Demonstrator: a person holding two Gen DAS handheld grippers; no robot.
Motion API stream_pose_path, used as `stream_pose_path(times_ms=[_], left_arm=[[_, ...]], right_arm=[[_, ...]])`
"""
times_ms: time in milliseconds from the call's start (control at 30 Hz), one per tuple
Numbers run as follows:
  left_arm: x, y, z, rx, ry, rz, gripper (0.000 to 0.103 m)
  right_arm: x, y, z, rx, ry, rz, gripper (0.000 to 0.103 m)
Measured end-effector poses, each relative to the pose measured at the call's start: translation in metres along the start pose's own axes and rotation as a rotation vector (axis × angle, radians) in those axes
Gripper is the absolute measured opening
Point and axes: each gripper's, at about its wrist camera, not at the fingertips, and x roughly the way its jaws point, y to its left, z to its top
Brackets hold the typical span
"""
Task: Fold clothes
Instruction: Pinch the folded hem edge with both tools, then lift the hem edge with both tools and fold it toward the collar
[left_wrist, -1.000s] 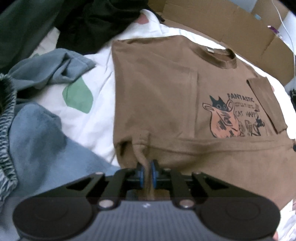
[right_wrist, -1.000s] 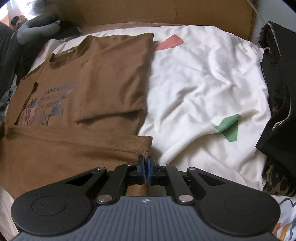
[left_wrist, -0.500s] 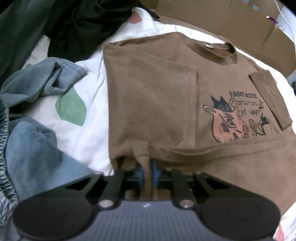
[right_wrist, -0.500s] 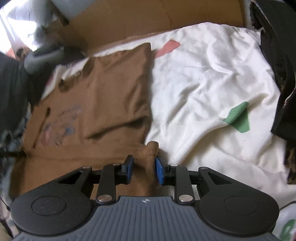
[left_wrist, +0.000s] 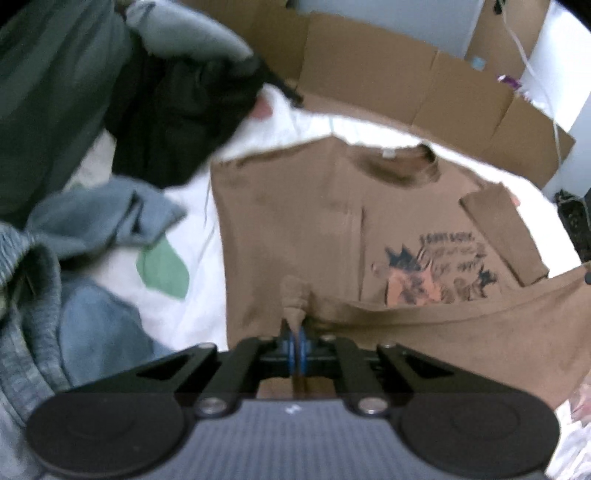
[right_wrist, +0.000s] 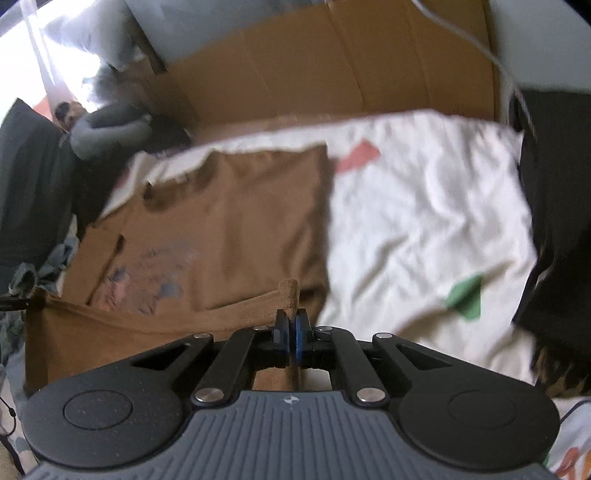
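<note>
Both grippers pinch the brown shirt's hem!

One brown shirt (left_wrist: 295, 229) lies on the white sheet (right_wrist: 424, 206), sleeves folded in, cat print showing, near hem lifted off the sheet. Left gripper (left_wrist: 297, 341) and right gripper (right_wrist: 291, 332) are each clamped on a hem corner. Two grippers, one shirt, one sheet.

Cardboard panels (right_wrist: 332, 74) back a white sheet (right_wrist: 424, 206) under soft daylight.

Pinched between the left gripper's (left_wrist: 297, 341) blue pads, the brown T-shirt (left_wrist: 295, 221) is matt, soft cloth; beyond the jaws, the white sheet (right_wrist: 424, 206) is crumpled fabric and the cardboard (right_wrist: 332, 66) is dull.
</note>
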Motion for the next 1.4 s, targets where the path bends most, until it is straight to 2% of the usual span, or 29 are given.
stream_pose_path(times_ms=[133,367,533,733,1033,1400], left_arm=[[-0.013,0.006,0.020,-0.036,-0.058,0.009,0.003],[-0.012,0.012,0.048,-0.052,-0.085,0.040,0.003],[0.004,0.011,0.069,-0.058,-0.100,0.040,0.003],[0.026,0.015,0.095,-0.078,-0.104,0.075,0.003],[0.043,0.021,0.133,-0.077,-0.099,0.130,0.003],[0.066,0.023,0.138,-0.092,-0.071,0.171,0.003]], right_arm=[[-0.017,0.014,0.022,-0.034,-0.036,-0.023,0.001],[-0.026,0.019,0.058,-0.023,-0.084,-0.054,0.001],[-0.006,0.017,0.075,-0.048,-0.074,-0.094,0.001],[0.023,0.023,0.105,-0.114,-0.046,-0.123,0.001],[0.056,0.035,0.147,-0.150,-0.053,-0.146,0.001],[0.083,0.047,0.165,-0.124,-0.058,-0.190,0.001]])
